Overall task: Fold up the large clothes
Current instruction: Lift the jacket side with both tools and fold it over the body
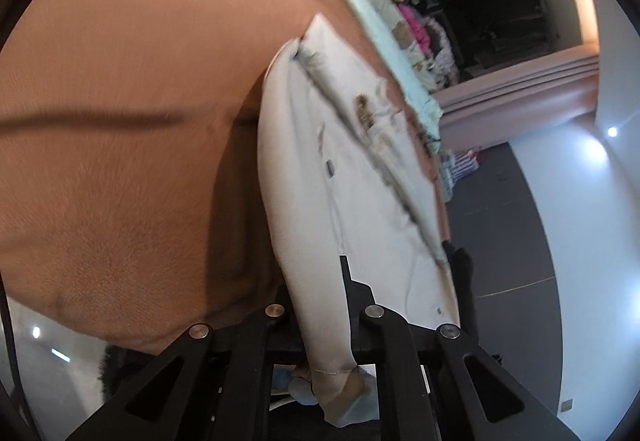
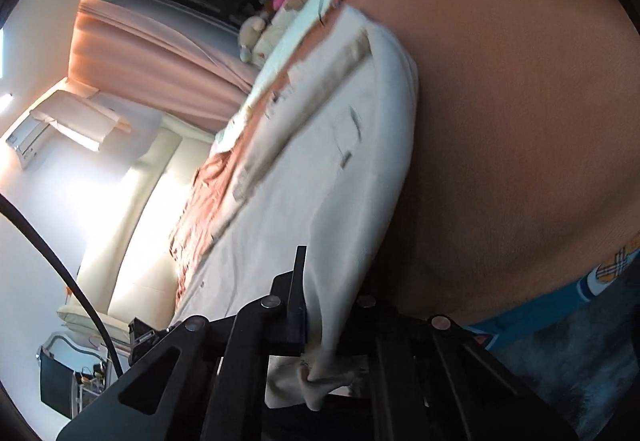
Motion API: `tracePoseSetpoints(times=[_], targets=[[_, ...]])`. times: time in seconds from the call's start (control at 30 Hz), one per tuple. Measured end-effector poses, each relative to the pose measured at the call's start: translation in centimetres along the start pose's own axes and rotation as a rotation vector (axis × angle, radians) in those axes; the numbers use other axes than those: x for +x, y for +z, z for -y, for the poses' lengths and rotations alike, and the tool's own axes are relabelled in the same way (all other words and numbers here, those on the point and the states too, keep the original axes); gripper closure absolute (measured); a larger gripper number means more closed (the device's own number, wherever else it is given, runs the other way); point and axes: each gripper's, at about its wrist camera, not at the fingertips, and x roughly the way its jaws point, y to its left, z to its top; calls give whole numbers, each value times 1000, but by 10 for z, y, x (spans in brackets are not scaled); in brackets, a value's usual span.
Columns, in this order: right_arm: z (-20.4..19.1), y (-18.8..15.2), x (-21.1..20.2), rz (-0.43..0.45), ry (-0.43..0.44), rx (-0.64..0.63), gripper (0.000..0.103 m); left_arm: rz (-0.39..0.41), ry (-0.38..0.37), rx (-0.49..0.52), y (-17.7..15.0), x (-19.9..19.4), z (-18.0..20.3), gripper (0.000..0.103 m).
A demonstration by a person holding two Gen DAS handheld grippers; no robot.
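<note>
Left wrist view: your left tool (image 1: 320, 325) is clamped narrow on a corner of the cream garment (image 1: 340, 169), which runs from lower centre up toward the frame's middle over the brown bedcover (image 1: 120, 101).

Right wrist view: your right tool (image 2: 320, 321) pinches another corner of the cream garment (image 2: 312, 169), lower centre, cloth stretching to upper centre.

Step looks like the grasp-and-lift for 1 fold. Next you need both corners carried together, kept taut and level, across the cloth.
</note>
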Motion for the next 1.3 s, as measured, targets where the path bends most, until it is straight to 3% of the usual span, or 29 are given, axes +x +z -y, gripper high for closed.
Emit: tracePoseSetpoints(times=[0.13, 0.43, 0.73, 1.0, 1.3], targets=[[-38, 6, -33, 54, 50, -31, 99, 34, -40, 29, 1, -25, 27, 95], [-94, -22, -88, 79, 119, -137, 99, 105, -92, 102, -14, -108, 71, 95], [-78, -67, -167, 69, 142, -219, 99, 146, -95, 162, -66, -184, 91, 95], [-106, -56, -178, 73, 148, -265, 99, 173, -103, 178, -98, -222, 98, 95], [-101, -35, -178, 103, 145, -343, 99, 197, -107, 228, -86, -228, 115, 95]])
